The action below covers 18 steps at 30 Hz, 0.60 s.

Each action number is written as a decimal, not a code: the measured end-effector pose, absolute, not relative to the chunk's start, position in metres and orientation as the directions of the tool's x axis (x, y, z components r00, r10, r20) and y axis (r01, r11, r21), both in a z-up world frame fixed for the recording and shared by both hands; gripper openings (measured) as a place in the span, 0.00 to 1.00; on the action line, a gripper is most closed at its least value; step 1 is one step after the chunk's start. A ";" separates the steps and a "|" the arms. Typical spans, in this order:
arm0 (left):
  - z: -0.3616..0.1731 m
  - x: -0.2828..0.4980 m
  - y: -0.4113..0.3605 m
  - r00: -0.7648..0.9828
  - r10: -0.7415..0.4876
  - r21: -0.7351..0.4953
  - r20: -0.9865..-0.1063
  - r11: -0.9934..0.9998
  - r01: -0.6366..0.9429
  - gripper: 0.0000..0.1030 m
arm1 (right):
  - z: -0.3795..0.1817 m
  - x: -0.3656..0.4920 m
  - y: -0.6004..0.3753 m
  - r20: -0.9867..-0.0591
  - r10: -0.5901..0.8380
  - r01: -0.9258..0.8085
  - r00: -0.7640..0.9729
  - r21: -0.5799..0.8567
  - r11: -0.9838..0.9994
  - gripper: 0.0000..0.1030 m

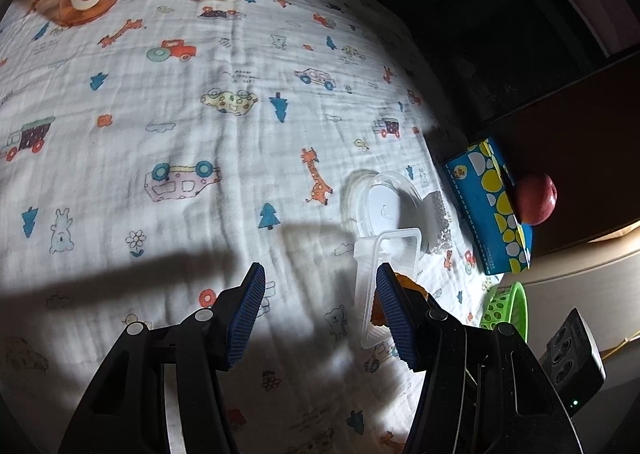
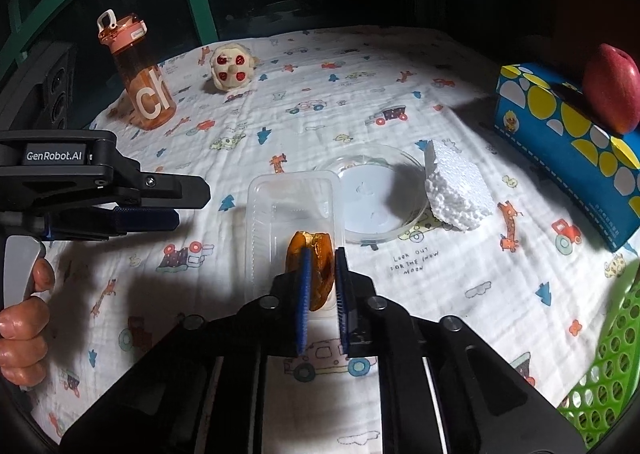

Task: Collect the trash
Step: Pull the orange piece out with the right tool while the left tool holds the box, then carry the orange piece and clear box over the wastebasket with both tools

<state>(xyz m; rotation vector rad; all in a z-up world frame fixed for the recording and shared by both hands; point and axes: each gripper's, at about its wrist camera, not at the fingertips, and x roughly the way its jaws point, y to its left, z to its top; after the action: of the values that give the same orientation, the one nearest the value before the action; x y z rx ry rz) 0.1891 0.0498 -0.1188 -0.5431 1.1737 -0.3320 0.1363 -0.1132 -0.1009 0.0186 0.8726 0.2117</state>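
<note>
While right gripper (image 2: 322,286) fingers clamp orange peel (image 2: 312,254) over clear tray (image 2: 294,205): left gripper (image 1: 320,290) half open, empty. Risk: thin grip, peel slipping before green basket (image 2: 608,366).

In the right wrist view, "GenRobot.AI" stands in white on the left gripper (image 2: 152,213) at the left edge. The orange water bottle (image 2: 140,81), upper left, bears large white letters "ch". The printed cloth (image 2: 440,294) reads "LOOK OUT FOR THE SNOW MOON" at lower centre.
</note>
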 end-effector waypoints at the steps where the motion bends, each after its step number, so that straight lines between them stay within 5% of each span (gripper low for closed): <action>1: -0.118 0.190 0.048 0.359 -0.517 -0.564 -0.777 0.825 -0.030 0.54 | -0.101 0.136 -0.115 -0.755 0.191 -0.172 0.628 0.105 0.979 0.06; 18: -0.132 0.198 0.017 0.319 -0.535 -0.569 -0.782 0.823 -0.015 0.54 | -0.059 0.099 -0.152 -0.674 0.205 -0.144 0.709 0.146 0.979 0.04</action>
<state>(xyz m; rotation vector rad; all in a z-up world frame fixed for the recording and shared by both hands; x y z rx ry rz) 0.1981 0.0167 -0.1321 -0.5329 1.2106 -0.3637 0.0994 -0.1518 -0.0588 0.0842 0.7579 0.1940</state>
